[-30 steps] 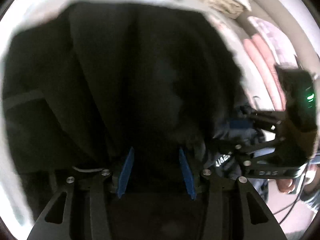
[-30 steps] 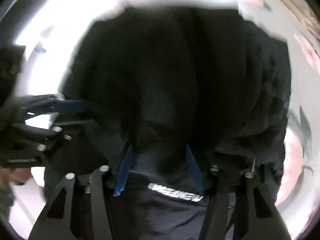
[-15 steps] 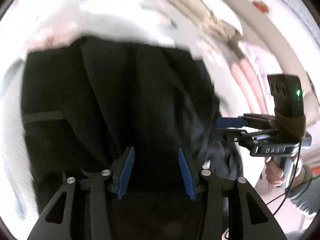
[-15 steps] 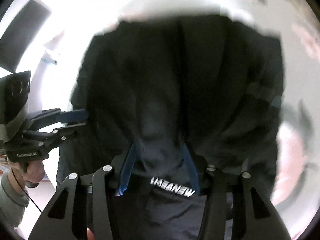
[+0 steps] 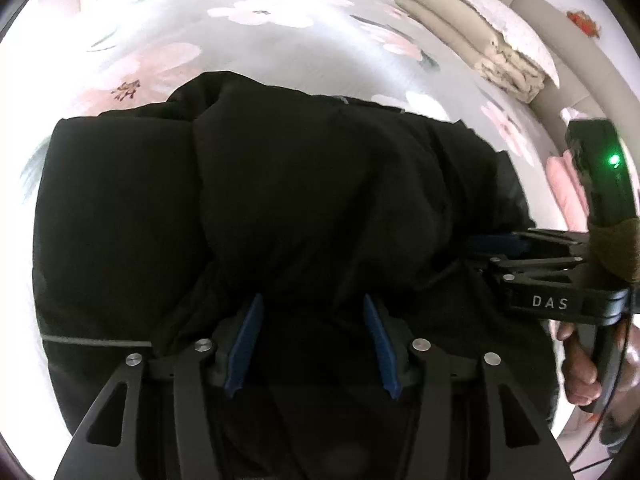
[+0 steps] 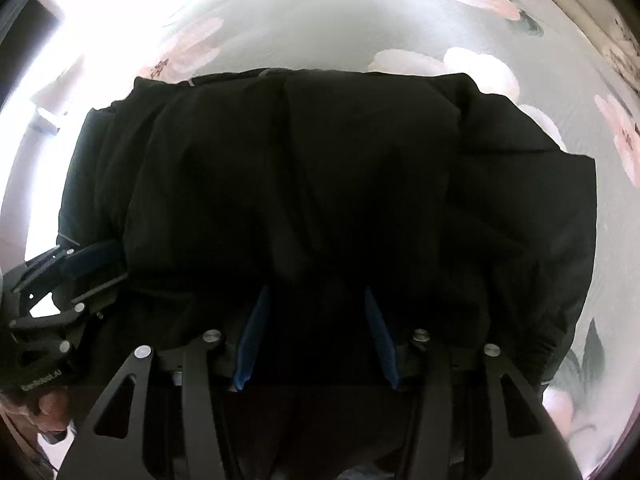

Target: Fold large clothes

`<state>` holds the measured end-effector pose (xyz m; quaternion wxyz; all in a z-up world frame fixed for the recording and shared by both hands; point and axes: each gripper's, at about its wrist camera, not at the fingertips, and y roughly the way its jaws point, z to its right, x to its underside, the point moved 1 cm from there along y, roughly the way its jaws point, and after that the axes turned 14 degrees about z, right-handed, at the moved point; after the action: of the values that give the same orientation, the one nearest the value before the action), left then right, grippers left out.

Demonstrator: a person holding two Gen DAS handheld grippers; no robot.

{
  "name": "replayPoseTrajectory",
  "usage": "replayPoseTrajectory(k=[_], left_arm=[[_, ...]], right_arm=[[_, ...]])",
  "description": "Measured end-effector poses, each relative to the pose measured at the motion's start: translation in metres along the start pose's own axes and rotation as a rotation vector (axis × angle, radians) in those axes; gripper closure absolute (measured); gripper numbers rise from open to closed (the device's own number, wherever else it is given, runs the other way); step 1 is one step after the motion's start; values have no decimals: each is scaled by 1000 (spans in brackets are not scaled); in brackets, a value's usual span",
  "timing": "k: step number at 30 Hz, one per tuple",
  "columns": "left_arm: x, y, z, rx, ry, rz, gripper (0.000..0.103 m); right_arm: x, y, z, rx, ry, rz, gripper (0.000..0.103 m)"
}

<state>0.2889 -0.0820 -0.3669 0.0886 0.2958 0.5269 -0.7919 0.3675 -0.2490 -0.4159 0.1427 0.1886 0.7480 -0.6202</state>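
Both tongs (image 5: 311, 340) (image 6: 316, 340) — black garment (image 5: 280, 200) between.

Left gripper (image 5: 311, 340): black linkage frame, silver screws, blue fingers (image 5: 244, 344). Right gripper (image 6: 316, 336): identical; white "DAS" marking and green indicator light at 3 o'clock in the left view.

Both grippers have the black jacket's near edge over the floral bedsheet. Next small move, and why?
Probably carry the near edge forward and lay it on the far half. The black jacket sits bunched between the left gripper and right gripper, and its far edge already rests on the floral bedsheet.
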Motion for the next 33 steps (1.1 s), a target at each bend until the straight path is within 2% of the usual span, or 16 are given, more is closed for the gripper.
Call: replayPoseTrajectory(k=[3, 6, 9, 12, 18, 20, 24, 27, 30, 33], left_arm=[[-3, -22, -4, 14, -6, 14, 49], [-2, -55, -12, 11, -5, 50, 49], [12, -93, -31, 22, -58, 68, 48], [34, -124, -49, 0, -117, 67, 46], [113, -172, -90, -53, -182, -6, 45], [139, -181, -99, -59, -202, -37, 45], [193, -212, -113, -68, -226, -86, 45], [223, -230, -124, -85, -238, -105, 44], [252, -241, -139, -105, -295, -133, 37], [283, -242, -158, -45, -406, -158, 33]], right_arm=[[10, -15, 11, -98, -4, 55, 50], [27, -47, 32, -189, 52, 110, 49], [50, -87, 49, -201, 116, 152, 45], [88, -116, 68, -205, 184, 154, 44], [196, -142, 83, -92, 300, 36, 44], [233, -155, 85, -74, 360, 17, 44], [296, -178, 85, -5, 393, 0, 44], [334, -194, 86, 50, 397, -11, 44], [366, -203, 92, 85, 417, -13, 44], [393, -210, 104, 131, 446, -2, 44]])
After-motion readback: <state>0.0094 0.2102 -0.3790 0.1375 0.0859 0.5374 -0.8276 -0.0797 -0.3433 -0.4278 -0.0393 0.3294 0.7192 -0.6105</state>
